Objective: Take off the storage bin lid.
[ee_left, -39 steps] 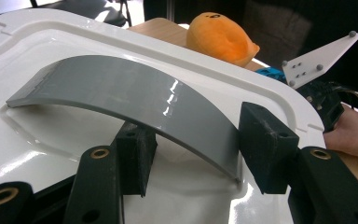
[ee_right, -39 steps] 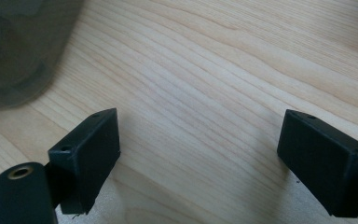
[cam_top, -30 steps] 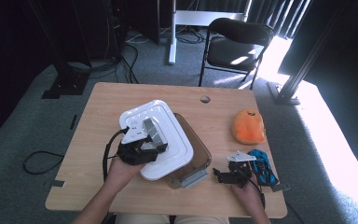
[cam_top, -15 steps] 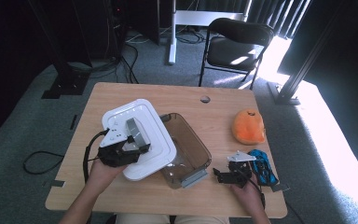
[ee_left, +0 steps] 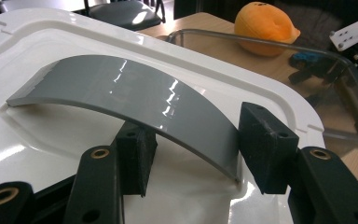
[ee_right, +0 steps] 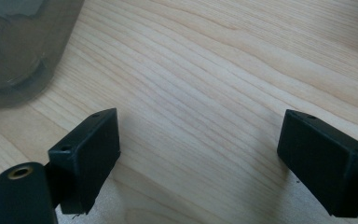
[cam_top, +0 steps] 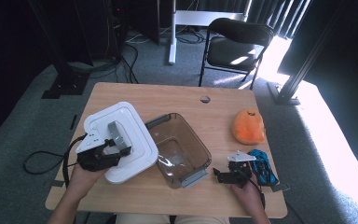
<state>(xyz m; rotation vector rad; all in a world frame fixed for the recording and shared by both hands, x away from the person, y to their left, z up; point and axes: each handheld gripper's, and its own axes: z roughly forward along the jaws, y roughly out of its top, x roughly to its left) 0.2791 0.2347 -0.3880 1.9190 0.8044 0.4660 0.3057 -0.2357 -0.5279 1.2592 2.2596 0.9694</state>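
Grey handle (ee_left: 135,100) clenched in the left tongs (ee_left: 193,149); white lid (cam_top: 121,140) held off the brown bin (cam_top: 179,149), overlapping its left rim. Lid looks lifted clear; setting it down remains. Right tongs (ee_right: 198,158) released, jaws wide, resting over bare table (cam_top: 168,95) beside the bin. Orange plush (cam_top: 248,126) and blue item (cam_top: 262,167) lie right, well apart from the lid.

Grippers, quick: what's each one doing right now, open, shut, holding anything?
Left gripper: shut on the grey handle of the white lid.
Right gripper: open, holding nothing, over the table.
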